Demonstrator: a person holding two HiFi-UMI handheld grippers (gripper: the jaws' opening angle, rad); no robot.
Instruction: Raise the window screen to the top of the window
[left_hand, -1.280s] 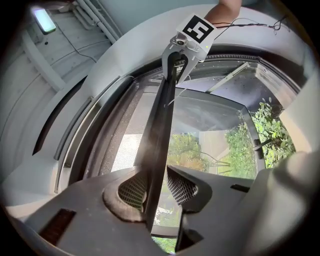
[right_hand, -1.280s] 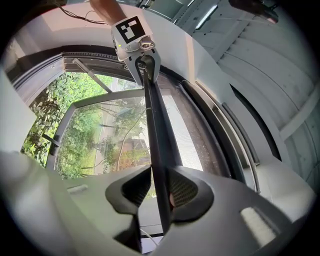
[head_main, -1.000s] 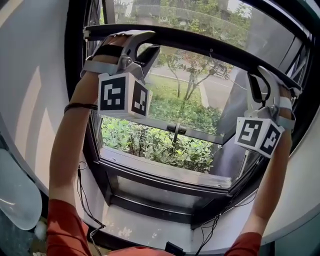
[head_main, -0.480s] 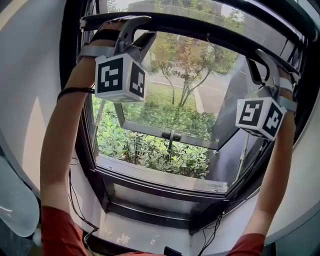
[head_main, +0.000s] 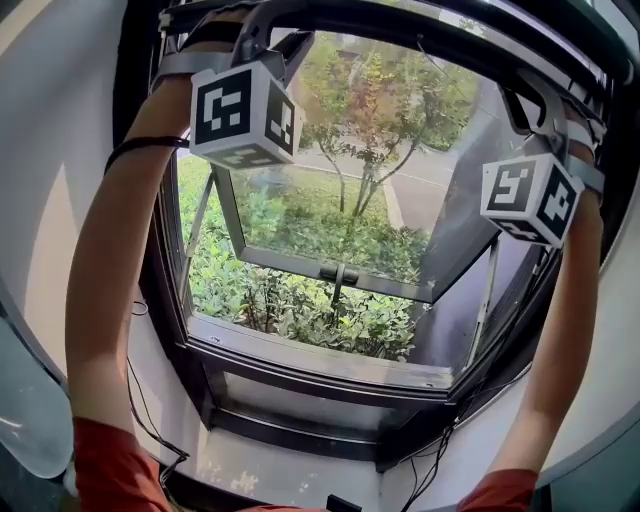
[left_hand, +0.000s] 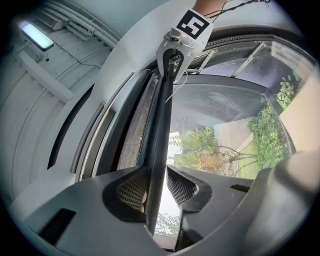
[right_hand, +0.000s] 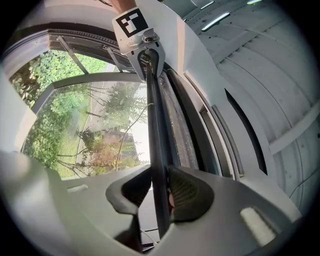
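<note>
The window screen's dark bottom bar (head_main: 420, 35) runs across the top of the window in the head view. My left gripper (head_main: 270, 22) grips the bar's left end and my right gripper (head_main: 535, 95) grips its right end, both arms stretched up. In the left gripper view the bar (left_hand: 162, 125) passes between the pads of my left gripper (left_hand: 156, 187), and grey mesh (left_hand: 132, 135) shows beside it. In the right gripper view the bar (right_hand: 155, 125) is pinched in my right gripper (right_hand: 160, 192), next to the mesh (right_hand: 177, 130). Each gripper shows at the bar's far end in the other's view.
Behind the screen, a glass sash (head_main: 330, 270) with a handle is swung outward over green shrubs. The dark sill (head_main: 320, 360) lies below, and cables (head_main: 150, 400) hang at its lower corners. White walls flank the frame. A ceiling light (left_hand: 37, 35) glows overhead.
Both grippers have risen together with the bar. The bar has gone from partway down the glass to near the window's top, uncovering more of the open sash.
</note>
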